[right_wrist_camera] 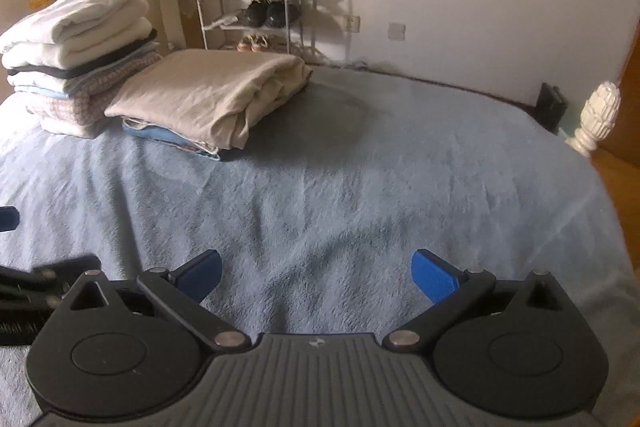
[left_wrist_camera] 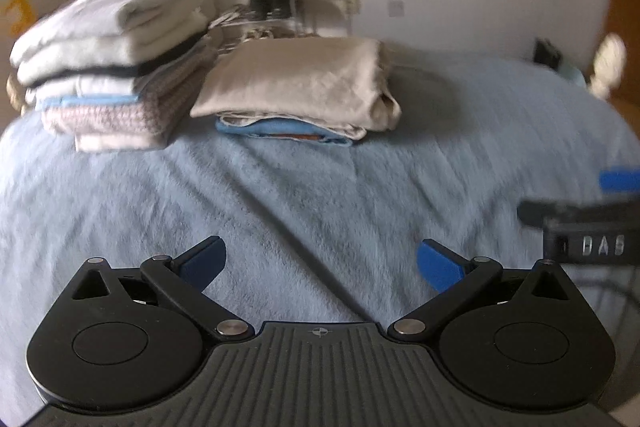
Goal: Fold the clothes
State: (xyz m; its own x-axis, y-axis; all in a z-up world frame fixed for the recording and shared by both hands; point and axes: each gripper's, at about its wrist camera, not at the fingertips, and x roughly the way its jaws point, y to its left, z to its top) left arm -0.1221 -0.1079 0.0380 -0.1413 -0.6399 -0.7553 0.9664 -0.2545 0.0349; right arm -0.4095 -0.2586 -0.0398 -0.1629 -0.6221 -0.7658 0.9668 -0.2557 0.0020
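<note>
Two stacks of folded clothes sit at the far left of the bed (right_wrist_camera: pixel 360 187): a tall stack (right_wrist_camera: pixel 80 59) of white, black and pink pieces, and just beside it a low stack (right_wrist_camera: pixel 208 99) topped by beige cloth over blue. The left gripper (left_wrist_camera: pixel 320 263) and the right gripper (right_wrist_camera: pixel 316 275) both have fingers spread wide, holding nothing. Only the right wrist view shows the shoe rack (right_wrist_camera: pixel 252 11) sharply; the left wrist view is blurred.

The only readable lettering is "DAS" on the black body of the right tool (left_wrist_camera: pixel 592 243).
</note>
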